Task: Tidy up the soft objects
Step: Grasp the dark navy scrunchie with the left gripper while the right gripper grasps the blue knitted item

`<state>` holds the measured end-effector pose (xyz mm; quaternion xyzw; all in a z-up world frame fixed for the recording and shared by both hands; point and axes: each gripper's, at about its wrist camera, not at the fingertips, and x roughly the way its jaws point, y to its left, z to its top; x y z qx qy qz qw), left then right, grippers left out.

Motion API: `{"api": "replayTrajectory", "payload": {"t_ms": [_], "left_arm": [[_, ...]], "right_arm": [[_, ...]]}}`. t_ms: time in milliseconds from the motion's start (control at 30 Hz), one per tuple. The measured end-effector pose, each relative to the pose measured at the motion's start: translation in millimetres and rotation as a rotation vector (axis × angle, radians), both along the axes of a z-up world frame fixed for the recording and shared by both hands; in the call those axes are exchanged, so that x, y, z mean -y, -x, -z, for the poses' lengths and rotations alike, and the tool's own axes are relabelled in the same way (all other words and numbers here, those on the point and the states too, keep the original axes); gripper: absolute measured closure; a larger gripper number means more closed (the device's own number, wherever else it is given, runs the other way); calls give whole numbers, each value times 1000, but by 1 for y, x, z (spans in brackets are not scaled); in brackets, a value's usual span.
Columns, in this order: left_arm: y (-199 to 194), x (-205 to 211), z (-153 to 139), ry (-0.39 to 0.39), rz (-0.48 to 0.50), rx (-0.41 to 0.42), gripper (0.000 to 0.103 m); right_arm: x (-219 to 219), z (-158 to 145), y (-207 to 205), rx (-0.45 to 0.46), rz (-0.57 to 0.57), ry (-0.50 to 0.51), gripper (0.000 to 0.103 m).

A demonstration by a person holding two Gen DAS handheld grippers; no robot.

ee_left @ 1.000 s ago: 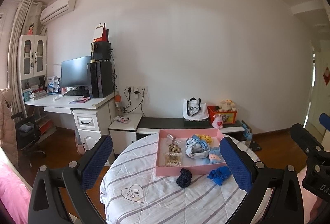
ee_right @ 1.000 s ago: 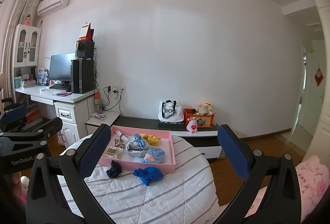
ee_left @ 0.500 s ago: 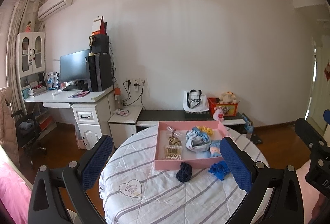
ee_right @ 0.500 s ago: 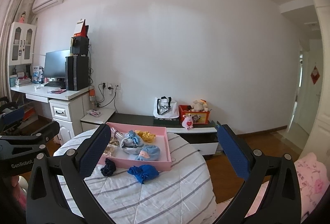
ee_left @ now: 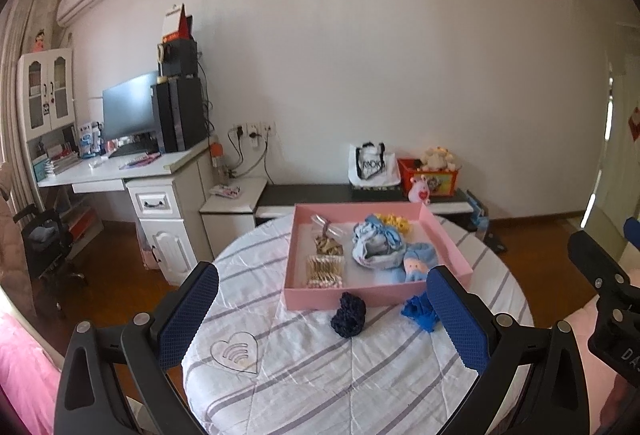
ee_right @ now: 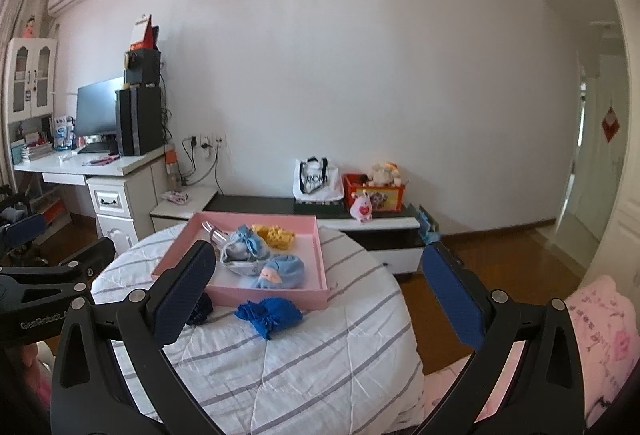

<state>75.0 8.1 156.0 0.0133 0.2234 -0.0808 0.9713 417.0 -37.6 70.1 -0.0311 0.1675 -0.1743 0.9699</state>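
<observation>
A pink tray (ee_left: 362,295) (ee_right: 280,295) sits on a round table with a striped white cloth (ee_left: 320,375) (ee_right: 300,363). In the tray lie a light blue pouch (ee_left: 374,247) (ee_right: 244,247), a blue doll hat (ee_left: 416,265) (ee_right: 280,271), a yellow knit piece (ee_left: 394,222) (ee_right: 276,235) and hair clips (ee_left: 325,267). In front of the tray lie a dark navy scrunchie (ee_left: 348,315) (ee_right: 201,309) and a bright blue cloth (ee_left: 418,311) (ee_right: 268,315). My left gripper (ee_left: 320,319) and right gripper (ee_right: 316,303) are both open, empty, above the table's near side.
A white desk (ee_left: 120,171) with monitor and computer tower stands at the left. A low dark bench (ee_left: 360,195) by the wall holds a white bag and a red toy box. A pink bed (ee_right: 600,335) is at the right, and wooden floor surrounds the table.
Both grippers have moved closer to the table and tilted down a little. The tray and loose items look larger. Both stay open.
</observation>
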Motion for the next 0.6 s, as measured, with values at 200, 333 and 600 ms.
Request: {"api": "replayTrajectory", "payload": {"t_ms": [200,333,600], "left_arm": [[-28,9,11,-13,14,-69,0],[-49,15,21,-16,14,-119,0],[-106,30,54,-35,19,-258,0]], "right_arm": [[19,18,-15,-47,7,-64,0],[32,33,-30,-91,25,-99,0],[57,66,-62,-185,30,-190,0]]}}
